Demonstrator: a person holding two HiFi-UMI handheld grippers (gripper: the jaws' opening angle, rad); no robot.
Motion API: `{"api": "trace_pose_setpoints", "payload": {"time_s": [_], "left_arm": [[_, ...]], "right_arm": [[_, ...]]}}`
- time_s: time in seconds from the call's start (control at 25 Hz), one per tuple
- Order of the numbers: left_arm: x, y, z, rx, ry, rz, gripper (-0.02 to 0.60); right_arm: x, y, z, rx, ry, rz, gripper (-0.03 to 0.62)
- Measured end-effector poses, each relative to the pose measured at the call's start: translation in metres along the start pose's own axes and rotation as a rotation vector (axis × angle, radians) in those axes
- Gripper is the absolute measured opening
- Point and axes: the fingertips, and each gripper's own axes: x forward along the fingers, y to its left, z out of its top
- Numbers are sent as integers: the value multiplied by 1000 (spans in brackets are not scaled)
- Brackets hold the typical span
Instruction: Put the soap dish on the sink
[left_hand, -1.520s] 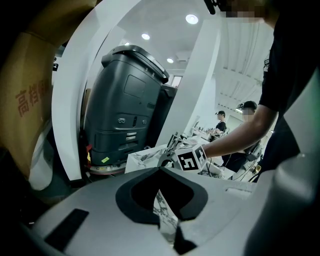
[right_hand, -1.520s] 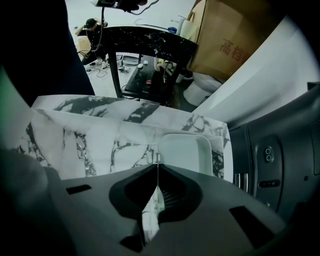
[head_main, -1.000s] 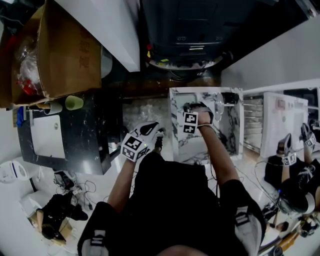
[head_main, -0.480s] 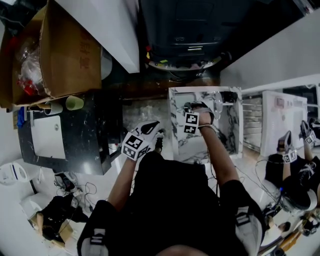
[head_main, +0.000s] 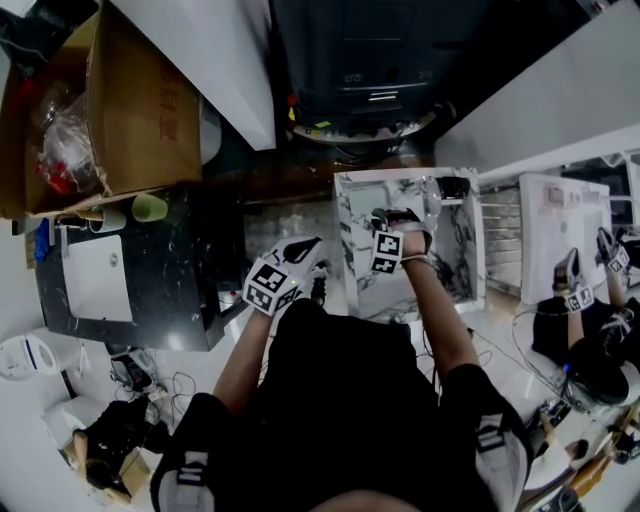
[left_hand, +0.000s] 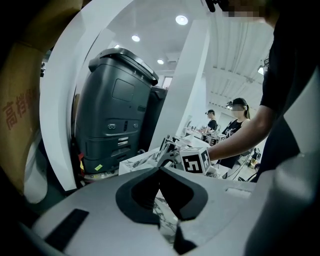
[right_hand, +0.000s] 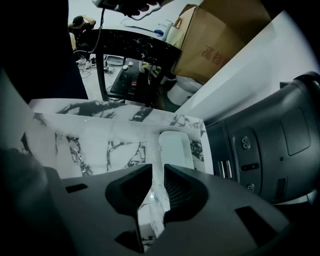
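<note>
The white rectangular soap dish (right_hand: 175, 149) lies flat on the far edge of the marble sink top (right_hand: 100, 140), just ahead of my right gripper (right_hand: 158, 167). That gripper's jaws stand a narrow gap apart with nothing between them. In the head view the right gripper (head_main: 395, 225) hovers over the marble sink (head_main: 455, 255), and the dish (head_main: 362, 192) sits near its far left corner. My left gripper (head_main: 290, 270) hangs left of the sink, off it. In its own view the left gripper (left_hand: 160, 170) has its jaws touching and empty.
A dark grey machine (head_main: 370, 60) stands right behind the sink. A white panel (head_main: 215, 50) and a cardboard box (head_main: 120, 110) are at the left, above a black counter (head_main: 190, 270) with a green cup (head_main: 148, 206). Another person (head_main: 585, 340) works at the right.
My right gripper has hardly shifted over the sink, and the left stays beside it. The whole view has slid slightly as my head moved.
</note>
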Motion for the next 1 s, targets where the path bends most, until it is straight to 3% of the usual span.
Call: {"api": "trace_pose_setpoints", "payload": {"time_s": [0.32, 0.56, 0.76, 1.0], "left_arm": [[-5, -6, 1, 1, -4, -14, -2], [-8, -6, 0, 6, -13, -22, -2], [-7, -6, 4, 26, -14, -27, -2], [-4, -12, 6, 45, -13, -58, -2]], "right_arm": [[-22, -8, 0, 62, -14, -59, 54], [-43, -4, 7, 269, -98, -48, 3], [-57, 4, 9, 448, -168, -15, -5], [-79, 8, 10, 590, -247, -52, -5]]}}
